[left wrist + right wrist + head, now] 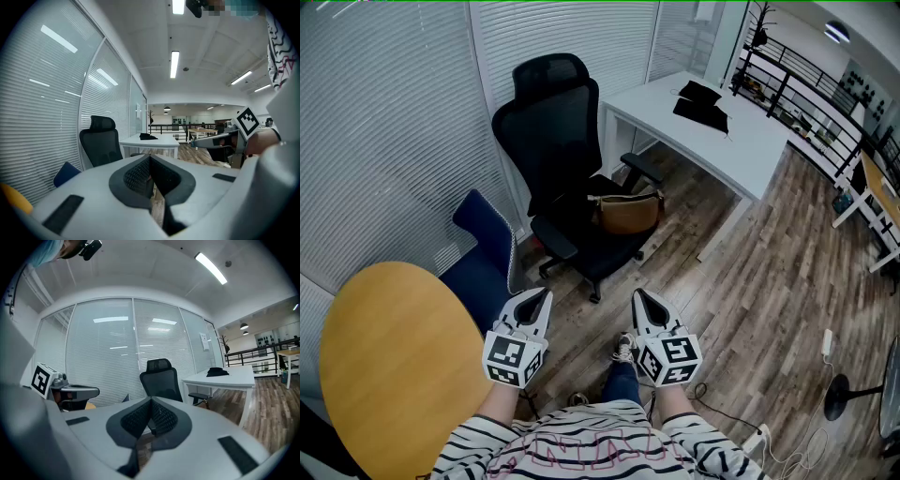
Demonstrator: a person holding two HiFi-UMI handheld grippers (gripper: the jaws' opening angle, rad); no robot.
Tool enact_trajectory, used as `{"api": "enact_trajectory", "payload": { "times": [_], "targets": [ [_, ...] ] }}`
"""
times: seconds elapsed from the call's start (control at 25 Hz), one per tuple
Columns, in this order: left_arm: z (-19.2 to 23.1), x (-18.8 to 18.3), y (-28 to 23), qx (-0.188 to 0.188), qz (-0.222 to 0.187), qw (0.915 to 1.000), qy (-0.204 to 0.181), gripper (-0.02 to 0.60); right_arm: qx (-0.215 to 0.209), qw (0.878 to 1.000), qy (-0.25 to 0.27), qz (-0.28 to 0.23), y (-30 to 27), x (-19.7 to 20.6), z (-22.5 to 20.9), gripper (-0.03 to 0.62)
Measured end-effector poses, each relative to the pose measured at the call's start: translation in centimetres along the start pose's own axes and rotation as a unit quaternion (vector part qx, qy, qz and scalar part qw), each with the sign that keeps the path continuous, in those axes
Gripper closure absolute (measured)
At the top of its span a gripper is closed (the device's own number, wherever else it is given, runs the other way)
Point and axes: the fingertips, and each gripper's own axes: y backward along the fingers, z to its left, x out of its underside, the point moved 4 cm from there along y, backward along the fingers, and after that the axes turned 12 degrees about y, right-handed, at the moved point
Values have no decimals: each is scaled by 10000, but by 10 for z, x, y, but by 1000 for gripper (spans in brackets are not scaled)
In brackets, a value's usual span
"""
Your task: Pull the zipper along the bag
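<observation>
Presently my left claw [542, 298] and right claw [641, 298] are both clenched, empty, side by side; the brown bag [626, 213] lies on the black chair [553, 122] seat at twelve o'clock, well apart from them

So the brown half-moon leather-look bag [628, 214] is sitting on the seat of the black mesh office chair [551, 122], toward the middle of the seat and just in front of the backrest. It's roughly upright, flat top edge up, rounded belly down. A thin strap [654, 194] loops over the top from end to end. A pale line [623, 199] runs along the top edge. The zipper itself is too small to make out, so no idea if it's open or closed.
</observation>
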Motion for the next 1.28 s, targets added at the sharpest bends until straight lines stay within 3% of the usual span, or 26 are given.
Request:
{"api": "enact_trajectory", "payload": {
  "times": [0.28,0.36,0.44,0.52,0.56,0.96,1.28],
  "targets": [
    [6,1,-34,239,6,9994,233,551,-172,9995,-268,-48,-31,8,-18,552],
    [8,4,-53,301,87,9990,329,550,-214,9993,-284,60,-46,13,-31,396],
    [10,6,-76,311,163,9986,406,519,-247,9993,-238,141,-61,16,-46,391],
    [14,8,-100,283,237,9980,506,443,-282,9992,-204,199,-78,19,-63,391],
    [16,8,-113,251,266,9978,555,443,-297,9991,-199,236,-86,20,-73,391],
    [57,9,-242,-482,440,9910,1165,442,-715,9948,-170,706,-179,40,-174,393],
    [84,30,-307,-1102,465,9811,1523,442,-1246,9867,-119,1040,-244,75,-220,395]
  ]
}}
